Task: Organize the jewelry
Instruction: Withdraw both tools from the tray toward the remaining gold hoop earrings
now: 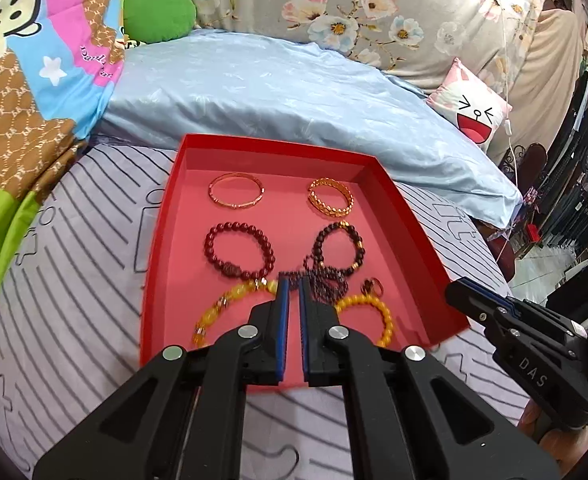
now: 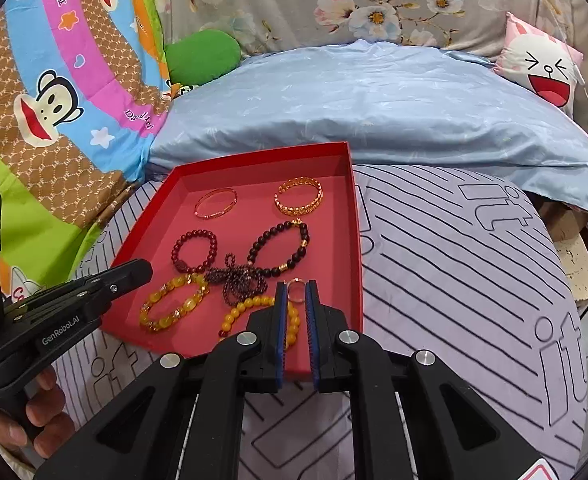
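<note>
Jewelry lies in a shallow red tray (image 1: pixel 162 216) on the bed: two gold bangles at the far side, a dark red bead bracelet (image 1: pixel 238 252) and a brown bead bracelet (image 1: pixel 339 248) in the middle, two yellow bead bracelets at the near side, and a tangled dark bead strand (image 1: pixel 325 280) between them.

The left gripper (image 1: pixel 293 278) has its jaws almost together, with only a narrow gap, and its tips are at the end of the tangled strand; I cannot tell if a bead is really caught. The right gripper (image 2: pixel 297 286) has its jaws a little apart with a small gold ring (image 2: pixel 296 290) between the tips, but contact is not sure.

I judge the step is to free the strand and give it a place of its own. It is best to pinch one end firmly, lift slowly and low, and watch that the strand does not drag the brown bracelet or the yellow bracelet (image 1: pixel 367 314). The ring is small, so the right jaws should close on its band squarely or it may slip.
</note>
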Tool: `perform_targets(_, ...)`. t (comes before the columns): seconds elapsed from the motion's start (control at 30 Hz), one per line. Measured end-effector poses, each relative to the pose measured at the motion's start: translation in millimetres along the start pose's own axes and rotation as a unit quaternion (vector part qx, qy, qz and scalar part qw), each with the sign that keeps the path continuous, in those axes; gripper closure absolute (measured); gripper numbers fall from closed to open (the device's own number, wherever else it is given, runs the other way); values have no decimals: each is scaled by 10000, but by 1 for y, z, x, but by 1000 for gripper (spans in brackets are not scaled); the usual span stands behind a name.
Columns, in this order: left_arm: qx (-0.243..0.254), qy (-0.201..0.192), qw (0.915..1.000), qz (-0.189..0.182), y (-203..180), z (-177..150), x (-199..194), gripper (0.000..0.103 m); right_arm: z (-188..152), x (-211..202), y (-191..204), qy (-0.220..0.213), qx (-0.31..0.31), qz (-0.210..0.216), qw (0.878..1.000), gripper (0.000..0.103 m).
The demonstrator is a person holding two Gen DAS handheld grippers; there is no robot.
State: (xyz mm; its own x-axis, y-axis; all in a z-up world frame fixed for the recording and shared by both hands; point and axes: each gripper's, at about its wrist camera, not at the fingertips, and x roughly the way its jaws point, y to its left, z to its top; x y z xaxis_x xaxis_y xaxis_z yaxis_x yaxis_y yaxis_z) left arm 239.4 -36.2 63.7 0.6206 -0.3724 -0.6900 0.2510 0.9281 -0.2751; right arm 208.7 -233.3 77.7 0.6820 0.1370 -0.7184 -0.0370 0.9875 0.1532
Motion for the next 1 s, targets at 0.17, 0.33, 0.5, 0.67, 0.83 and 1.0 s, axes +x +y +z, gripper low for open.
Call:
perform_targets(0.17, -44, -8, 10000, 24, 0, -18, -24, 99, -20, -24, 4, 21, -22, 30, 10000, 93)
perform_targets(0.33, -67, 52, 9999, 70, 4, -38, -42, 99, -49, -42, 11, 145, -71, 65, 9998, 93)
perform_targets(0.5, -69, 190, 9997, 113, 5, -65, -55, 99, -85, -55, 16, 357, -128, 88, 9992, 93)
perform_targets(0.67, -40, 364, 9992, 142, 5, -96, -65, 89, -116, -61, 21, 573, -126, 152, 9982, 93)
perform_targets(0.83, -70, 536, 9984, 154, 7, -121, -71, 87, -142, -63, 31, 758, -164, 263, 9966, 84)
perform_targets(1.0, -75, 621, 9978, 229, 7, -141, -77, 72, -152, -61, 41, 808, -271, 291, 9959, 78)
